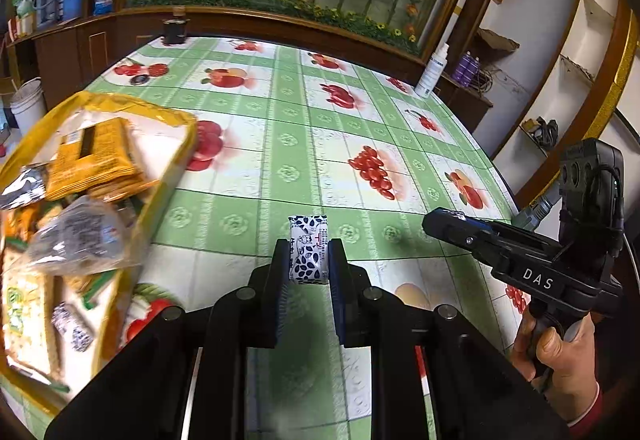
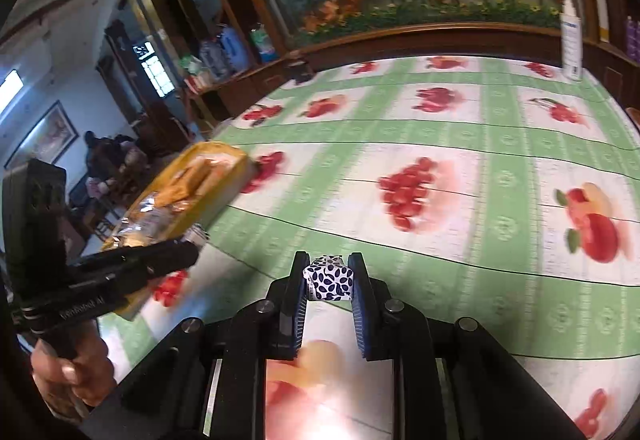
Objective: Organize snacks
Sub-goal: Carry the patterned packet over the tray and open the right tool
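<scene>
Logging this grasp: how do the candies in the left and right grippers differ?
The left gripper's candy lies lengthwise along the fingers, poking past the tips; the right gripper's candy sits end-on, looking squarer and barely past the tips. Both wear white wrappers with dark blue leaf print, both clamped above the tablecloth.

snack tray (image 1: pixel 182 144) on table's (image 1: pixel 304 144) left, spray bottle (image 1: pixel 434 70) far right

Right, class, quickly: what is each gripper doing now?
Left gripper: closed on a small white, blue-leaf-patterned wrapped snack.
Right gripper: closed on another small white, blue-leaf-patterned wrapped snack.
</scene>
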Motion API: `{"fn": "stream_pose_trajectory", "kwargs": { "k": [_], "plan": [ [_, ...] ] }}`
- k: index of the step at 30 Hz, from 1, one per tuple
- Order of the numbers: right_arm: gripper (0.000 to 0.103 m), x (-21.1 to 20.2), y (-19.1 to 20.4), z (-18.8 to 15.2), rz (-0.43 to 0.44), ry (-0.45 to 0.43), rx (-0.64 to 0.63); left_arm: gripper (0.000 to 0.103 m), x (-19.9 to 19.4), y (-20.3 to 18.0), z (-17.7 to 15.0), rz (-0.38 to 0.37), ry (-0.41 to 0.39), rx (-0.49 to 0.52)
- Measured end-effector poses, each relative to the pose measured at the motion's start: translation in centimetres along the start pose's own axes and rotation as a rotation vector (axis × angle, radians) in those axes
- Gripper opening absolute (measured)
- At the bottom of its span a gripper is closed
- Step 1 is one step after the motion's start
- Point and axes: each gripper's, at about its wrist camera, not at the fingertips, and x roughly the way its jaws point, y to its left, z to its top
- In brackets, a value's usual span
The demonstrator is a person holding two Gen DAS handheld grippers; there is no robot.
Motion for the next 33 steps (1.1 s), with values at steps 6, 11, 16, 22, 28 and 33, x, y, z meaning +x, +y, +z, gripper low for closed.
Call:
{"fn": "stream_pose_trajectory", "kwargs": {
  "k": [6,11,16,22,28,33],
  "plan": [
    [0.02,1.9,4.4,0.7,0.117,0.017,-0.022,0.016,-3.4,3.0,-0.3,0.07,-0.055,-0.034],
    [0.02,3.7,8.2,1.5,0.192,0.027,-0.053,0.016,-5.7,6.1,-0.5,0.152,-0.094,-0.072],
    [0.02,5.8,11.7,2.5,0.245,0.039,-0.089,0.016,-6.9,9.8,-0.8,0.22,-0.113,-0.141],
    [0.02,8.3,15.4,3.3,0.293,0.056,-0.12,0.016,-7.6,13.0,-1.0,0.282,-0.124,-0.193],
    [0.02,10.5,17.6,4.1,0.307,0.061,-0.139,0.016,-7.5,15.2,-1.0,0.303,-0.121,-0.219],
    [0.02,12.7,17.7,4.7,0.305,0.072,-0.12,0.016,-7.0,15.6,-0.2,0.305,-0.121,-0.214]
  ]
}}
